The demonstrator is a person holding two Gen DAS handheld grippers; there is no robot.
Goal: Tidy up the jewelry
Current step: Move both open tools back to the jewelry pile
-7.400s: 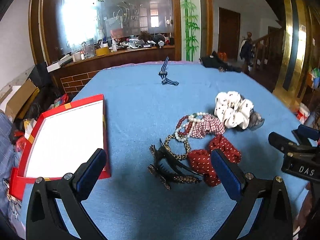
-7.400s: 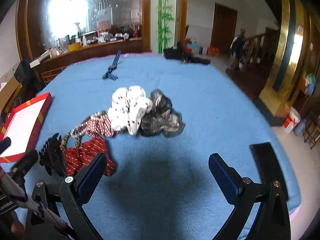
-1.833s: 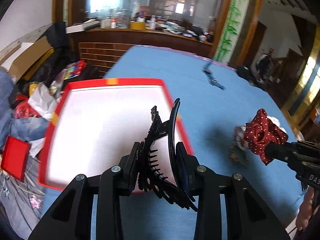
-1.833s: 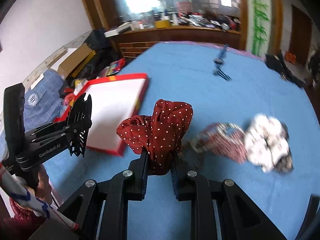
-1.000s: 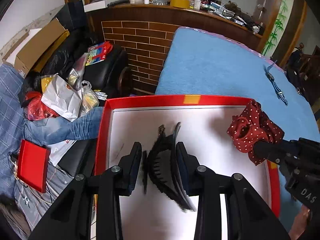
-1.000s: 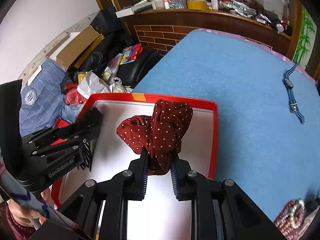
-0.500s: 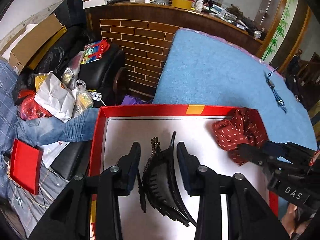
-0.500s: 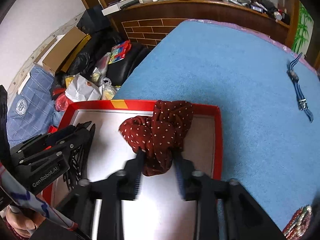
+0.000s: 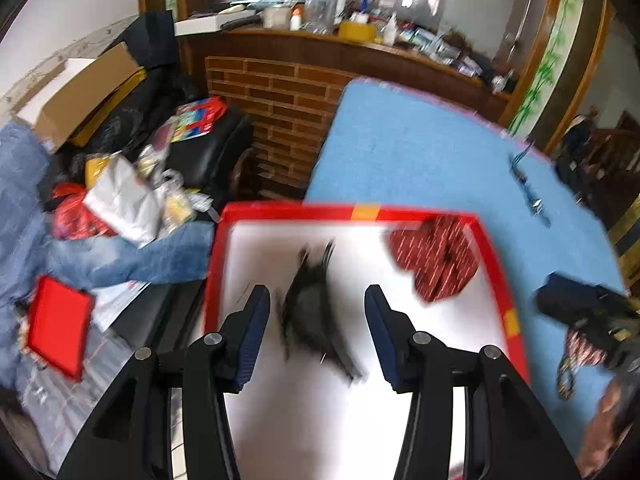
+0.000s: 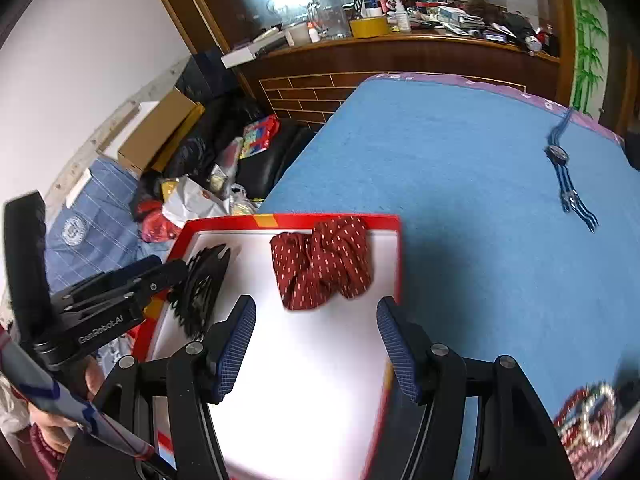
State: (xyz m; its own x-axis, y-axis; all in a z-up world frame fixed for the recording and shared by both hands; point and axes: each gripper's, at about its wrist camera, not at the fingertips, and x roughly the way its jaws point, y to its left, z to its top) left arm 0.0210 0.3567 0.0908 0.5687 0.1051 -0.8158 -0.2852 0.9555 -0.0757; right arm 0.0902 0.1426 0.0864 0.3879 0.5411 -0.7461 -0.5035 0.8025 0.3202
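A red tray (image 9: 348, 212) with a white floor sits on the left edge of the blue table. Inside it, a black hair claw (image 9: 312, 312) lies blurred between the fingers of my left gripper (image 9: 318, 332), whose jaws are opening with gaps on both sides of the claw. Further right in the tray rests a red dotted scrunchie (image 9: 436, 264). In the right wrist view the scrunchie (image 10: 324, 264) lies free just ahead of my right gripper (image 10: 316, 340), whose jaws are also opening with nothing between them. The claw (image 10: 208, 276) and my left gripper (image 10: 168, 276) show at the left.
A blue striped watch (image 10: 560, 160) lies far back on the tablecloth. Bead bracelets and hair ties (image 10: 588, 412) sit at the near right. Left of the table are bags, a cardboard box (image 10: 160, 132) and a black seat. A hand holds the left gripper's handle.
Both grippers have opened and drawn back. The hair claw has dropped from the left one and the scrunchie from the right one, and both now lie on the tray floor.
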